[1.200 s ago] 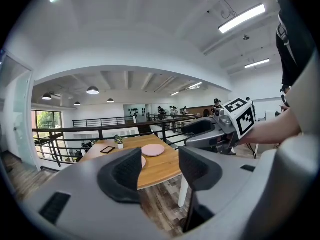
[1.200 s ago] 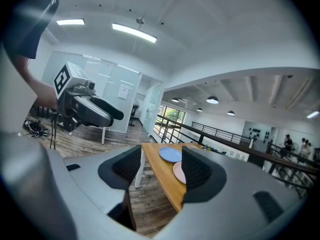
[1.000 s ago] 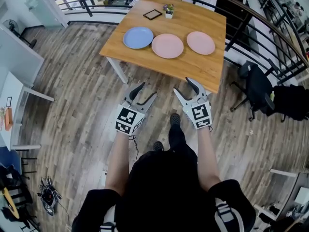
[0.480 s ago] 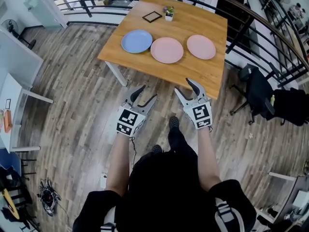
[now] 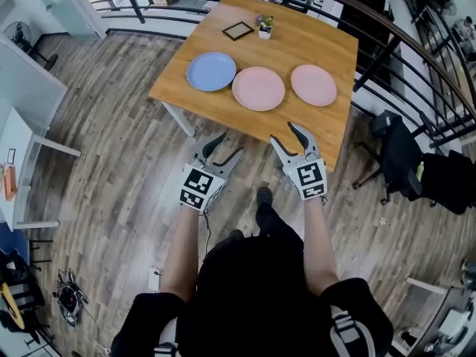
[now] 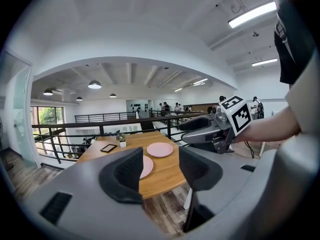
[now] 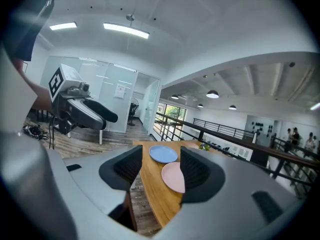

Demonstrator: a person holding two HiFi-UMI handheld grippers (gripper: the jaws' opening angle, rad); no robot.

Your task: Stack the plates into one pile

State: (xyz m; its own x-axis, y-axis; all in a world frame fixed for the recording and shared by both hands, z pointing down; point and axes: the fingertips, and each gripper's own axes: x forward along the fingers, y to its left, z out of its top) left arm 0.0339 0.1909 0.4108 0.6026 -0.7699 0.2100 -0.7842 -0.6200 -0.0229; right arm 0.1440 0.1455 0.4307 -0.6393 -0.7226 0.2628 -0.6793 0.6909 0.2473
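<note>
While both gape, left gripper (image 5: 229, 144) — right gripper (image 5: 282, 133) too — bears markers (image 5: 196, 187).

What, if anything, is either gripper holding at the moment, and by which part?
Nothing is held: the left gripper and the right gripper are both open and empty, short of the wooden table.

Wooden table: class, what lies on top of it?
On the table: blue plate, middle pink plate, right pink plate, side by side, unstacked; behind them a dark frame and small potted plant. Whatever lies under each plate is covered.
</note>
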